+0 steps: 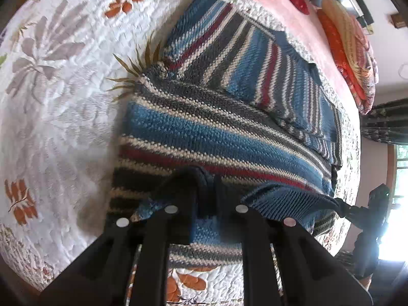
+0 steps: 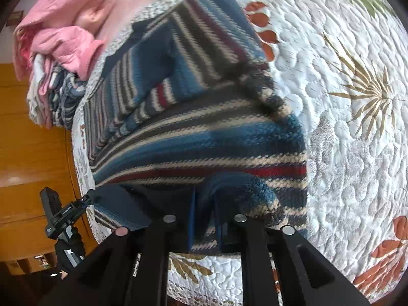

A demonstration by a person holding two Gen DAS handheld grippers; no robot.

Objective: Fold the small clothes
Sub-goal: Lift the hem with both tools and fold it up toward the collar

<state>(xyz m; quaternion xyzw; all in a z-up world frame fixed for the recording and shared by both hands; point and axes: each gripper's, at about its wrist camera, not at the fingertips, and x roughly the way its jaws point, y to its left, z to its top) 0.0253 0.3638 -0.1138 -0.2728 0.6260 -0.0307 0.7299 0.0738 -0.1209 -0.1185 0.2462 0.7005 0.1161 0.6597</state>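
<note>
A: Where the white quilt point(image 1: 58, 117) with its orange and grey leaf print covers the bed, what lies on it?

B: A striped knitted sweater point(image 1: 216, 127), blue, grey, cream and red. It rests on the quilt with one part folded across the body, so the stripes run two ways.

A: And beyond the sweater?

B: On the far side of it, a pink sheet and a heap of pink bedding point(image 2: 66, 30). In the left wrist view an orange and red patterned pillow point(image 1: 346, 51) lies past the sweater's far corner.

A: The grippers?

B: Both sit at the sweater's near hem. The left gripper point(image 1: 206, 186) is clenched on a bunched piece of the blue ribbed edge, the knit pinched between its black fingers point(image 1: 178, 204) and raised off the quilt.

A: The right one?

B: The right gripper point(image 2: 204, 204) likewise grips the sweater's hem, a fold of blue knit squeezed between its fingers. In its view the left gripper shows beside the sweater's other near corner, held by a gloved hand point(image 2: 68, 250).
</note>
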